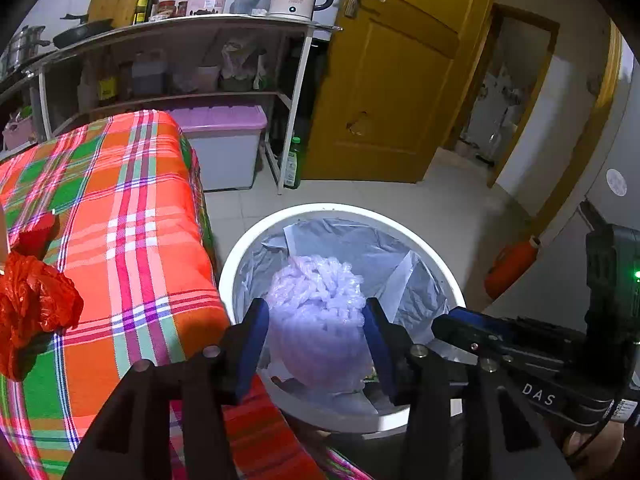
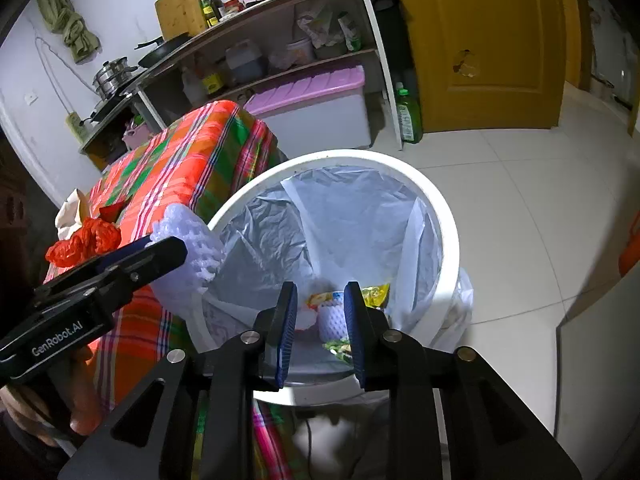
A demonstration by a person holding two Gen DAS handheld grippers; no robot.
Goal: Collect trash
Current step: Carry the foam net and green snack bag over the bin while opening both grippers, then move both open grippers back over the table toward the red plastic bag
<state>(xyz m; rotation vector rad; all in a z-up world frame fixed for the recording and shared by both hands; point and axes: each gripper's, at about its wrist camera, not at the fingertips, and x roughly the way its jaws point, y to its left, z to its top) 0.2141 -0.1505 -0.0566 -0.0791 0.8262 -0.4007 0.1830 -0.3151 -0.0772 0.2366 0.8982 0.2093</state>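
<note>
Left gripper (image 1: 316,340): we hold the pale lilac foam-net wad (image 1: 316,320) between 2 blue pads, directly over the bin; jaws spread wide, grip looks loose or gone.
Right gripper (image 2: 320,328): jaws partly spread, pinching nothing, aimed into the bin.
White round plastic bin (image 1: 248,240): wrappers already lie in its clear liner.
Risk: we judge the wad could catch the near rim and tip onto the floor.
Orange plaid tablecloth (image 1: 132,208): 1 crumpled red plastic bag (image 1: 32,304) remains uncollected.
</note>
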